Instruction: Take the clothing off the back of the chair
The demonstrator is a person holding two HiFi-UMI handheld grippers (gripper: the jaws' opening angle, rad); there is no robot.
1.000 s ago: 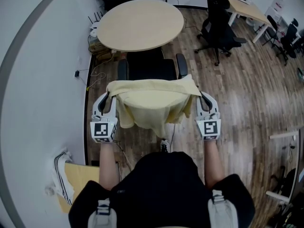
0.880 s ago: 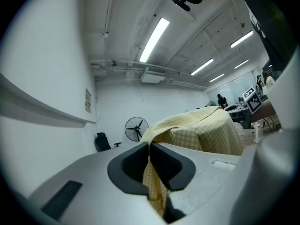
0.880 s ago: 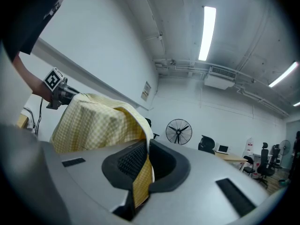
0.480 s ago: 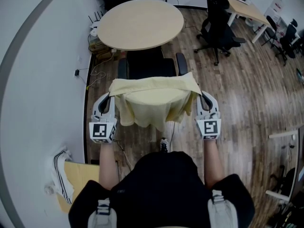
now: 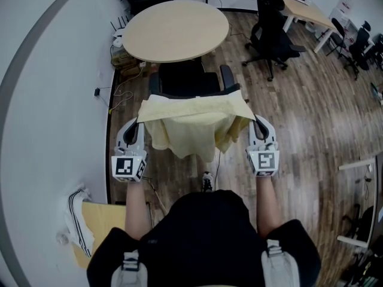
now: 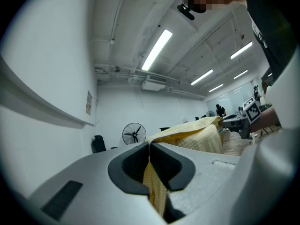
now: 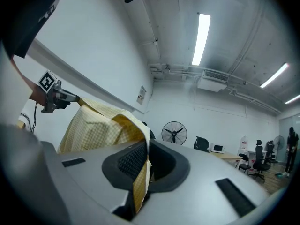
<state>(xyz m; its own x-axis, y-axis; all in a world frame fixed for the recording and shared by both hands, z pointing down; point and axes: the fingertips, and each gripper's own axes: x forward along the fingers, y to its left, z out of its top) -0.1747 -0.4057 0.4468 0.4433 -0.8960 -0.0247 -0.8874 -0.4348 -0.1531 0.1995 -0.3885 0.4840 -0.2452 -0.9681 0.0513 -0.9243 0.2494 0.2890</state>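
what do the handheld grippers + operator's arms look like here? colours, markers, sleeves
Left gripper and right gripper match: light grey moulded shells with black-lined tongs, each carrying a white cube printed with black square markers. No cables show on them. The forearms are bare. The person wears a black short-sleeved top with grey shoulder straps.

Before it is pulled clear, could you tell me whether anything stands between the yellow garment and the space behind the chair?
Nothing visible does. The left tool and the right tool are shut on the yellow checked cloth garment, which hangs between them on the near side of the black office chair.
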